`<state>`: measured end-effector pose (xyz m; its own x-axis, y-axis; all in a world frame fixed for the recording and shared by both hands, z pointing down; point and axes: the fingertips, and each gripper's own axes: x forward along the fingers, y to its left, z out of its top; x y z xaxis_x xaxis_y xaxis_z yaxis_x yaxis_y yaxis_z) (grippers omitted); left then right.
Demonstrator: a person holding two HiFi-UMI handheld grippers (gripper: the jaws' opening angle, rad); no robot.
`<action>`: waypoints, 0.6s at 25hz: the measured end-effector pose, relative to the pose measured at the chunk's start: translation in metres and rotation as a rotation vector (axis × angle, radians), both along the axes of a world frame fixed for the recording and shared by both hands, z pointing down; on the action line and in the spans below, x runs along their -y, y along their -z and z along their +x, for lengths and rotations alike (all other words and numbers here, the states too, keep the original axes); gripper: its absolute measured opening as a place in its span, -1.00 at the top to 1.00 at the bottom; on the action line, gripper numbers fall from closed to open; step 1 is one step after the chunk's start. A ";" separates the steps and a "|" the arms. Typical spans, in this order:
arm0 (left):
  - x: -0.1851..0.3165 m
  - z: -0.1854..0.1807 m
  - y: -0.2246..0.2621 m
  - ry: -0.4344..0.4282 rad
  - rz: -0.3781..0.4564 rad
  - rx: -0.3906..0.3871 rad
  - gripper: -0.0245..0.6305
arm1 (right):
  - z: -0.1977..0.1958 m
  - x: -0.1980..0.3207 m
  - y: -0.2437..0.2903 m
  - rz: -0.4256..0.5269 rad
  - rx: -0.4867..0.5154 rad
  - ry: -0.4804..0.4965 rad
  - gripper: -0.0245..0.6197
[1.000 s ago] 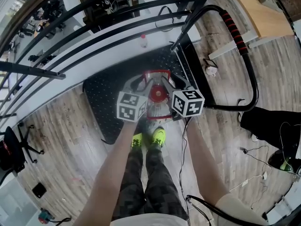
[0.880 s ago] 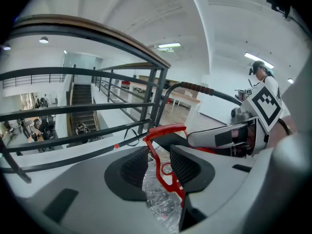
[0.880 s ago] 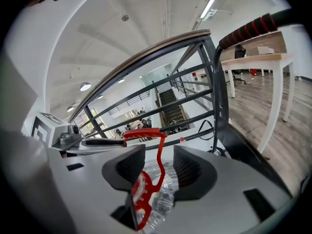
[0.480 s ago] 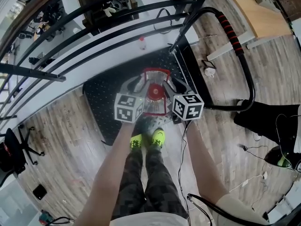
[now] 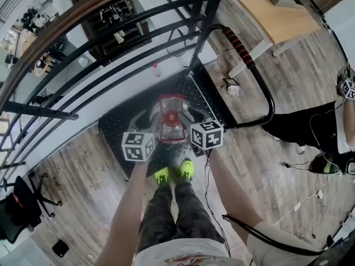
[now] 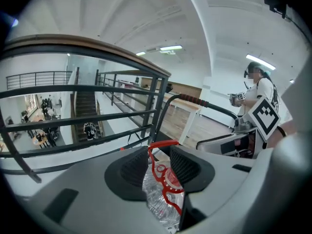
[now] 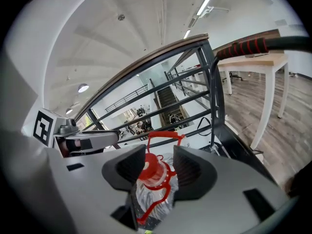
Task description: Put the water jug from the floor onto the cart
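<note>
Now my left gripper [image 5: 157, 124] and right gripper [image 5: 187, 123] clamp water jug [image 5: 171, 119] neck from either side; jug upright between them, about over cart [image 5: 117, 131] near edge, deck ahead.

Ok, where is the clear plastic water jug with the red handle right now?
The clear plastic water jug is mid head view, gripped between the left gripper and right gripper, over the black cart platform.

Bright ceiling strip lights [image 7: 204, 5], soft shadows, strong fisheye warping at edges.
</note>
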<state>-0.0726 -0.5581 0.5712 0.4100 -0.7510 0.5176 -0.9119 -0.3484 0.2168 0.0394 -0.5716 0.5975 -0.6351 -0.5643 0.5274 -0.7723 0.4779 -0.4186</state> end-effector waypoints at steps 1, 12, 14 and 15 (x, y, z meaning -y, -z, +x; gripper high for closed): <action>-0.005 -0.004 0.010 0.011 0.005 -0.003 0.56 | -0.001 -0.005 0.010 0.002 0.005 -0.001 0.43; -0.069 0.041 0.109 -0.115 0.087 -0.022 0.70 | 0.000 -0.063 0.118 0.063 0.074 0.096 0.55; -0.079 0.050 0.125 -0.148 0.103 -0.032 0.82 | 0.002 -0.068 0.140 0.103 0.078 0.085 0.75; -0.084 0.052 0.131 -0.159 0.104 -0.041 0.82 | 0.002 -0.072 0.150 0.115 0.079 0.075 0.79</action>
<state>-0.0204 -0.4740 0.4398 0.5471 -0.7235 0.4210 -0.8346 -0.5100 0.2082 0.0411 -0.4992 0.4475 -0.7147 -0.5679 0.4084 -0.6995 0.5811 -0.4160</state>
